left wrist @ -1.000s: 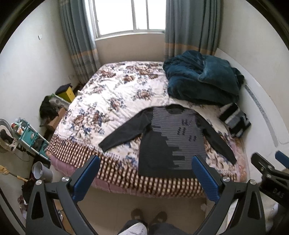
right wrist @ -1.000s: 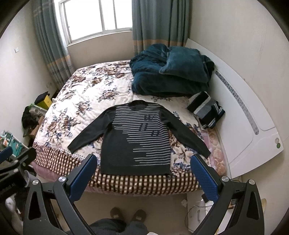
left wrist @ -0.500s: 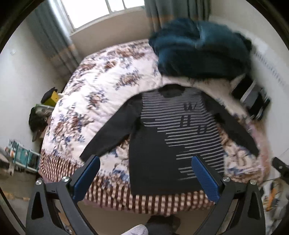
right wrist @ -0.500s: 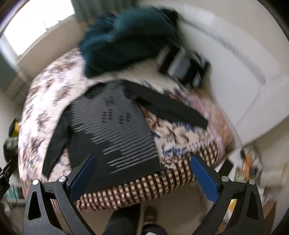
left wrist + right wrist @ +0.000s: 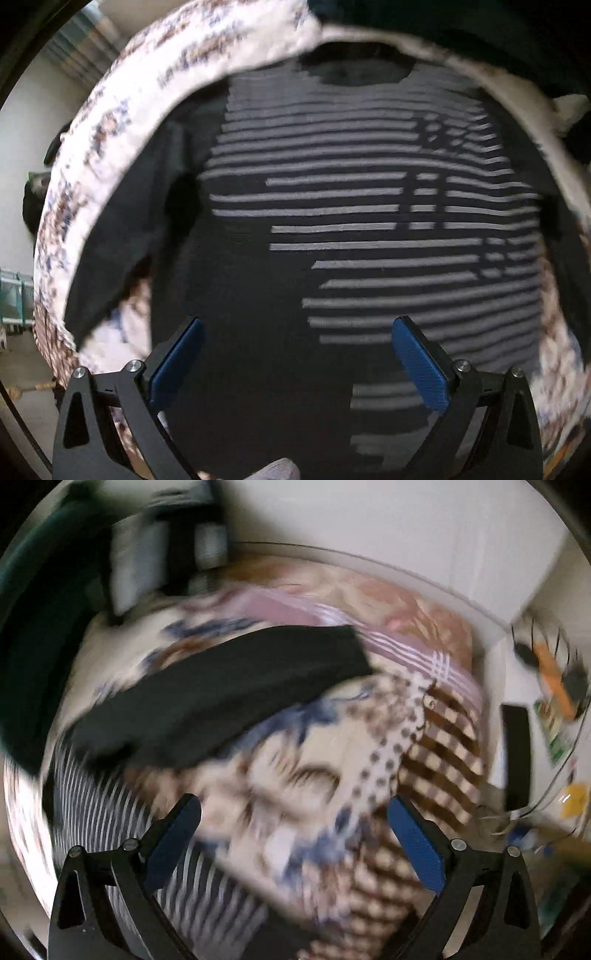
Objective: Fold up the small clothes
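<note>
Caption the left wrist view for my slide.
Open left gripper hovering over a dark grey-striped knit sweater spread on floral bedding.

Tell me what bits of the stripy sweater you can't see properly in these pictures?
- Left wrist view: the sweater hem is cut off by the bottom edge and the left tongs.
- Left wrist view: its right sleeve runs off the frame edge.
- Right wrist view: motion blur smears the sleeve, the stripes and the bedspread.
- Right wrist view: the collar is out of frame.

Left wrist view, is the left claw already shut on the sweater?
No, the left claw is wide open above the striped sweater, with nothing between its blue pads.
</note>
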